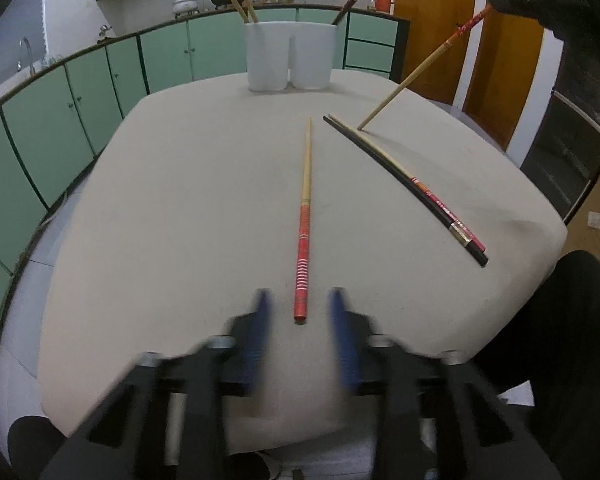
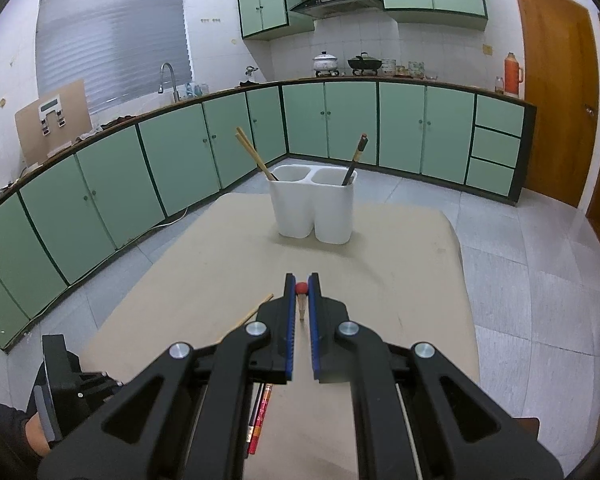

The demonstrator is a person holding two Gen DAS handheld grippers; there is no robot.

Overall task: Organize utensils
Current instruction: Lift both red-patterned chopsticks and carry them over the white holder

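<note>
Hovering low over the near edge of the beige surface (image 1: pixel 180 200), the left gripper (image 1: pixel 298 300) has its blue fingers (image 1: pixel 260 332) spread wide, blurred, one on each side of the red end of a chopstick (image 1: pixel 305 216) that lies flat and points away toward the holder. The right gripper (image 2: pixel 301 286) is raised above the surface and pinches the red-topped end of another chopstick (image 1: pixel 420 68) between its blue pads (image 2: pixel 289 320); that chopstick slants down so its pale tip touches or nearly touches the surface just beside the far end of a dark pair (image 1: pixel 404 184). The dark pair, one black and one with a red patterned handle, lies side by side on the right half of the surface, angled toward the near right edge. At the far end stands a white two-compartment holder (image 2: pixel 314 208): its left compartment holds two pale wooden chopsticks (image 2: pixel 254 156) leaning left, its right compartment a dark chopstick (image 2: pixel 354 160) leaning right. Green cabinets (image 2: pixel 180 152) run behind.
</note>
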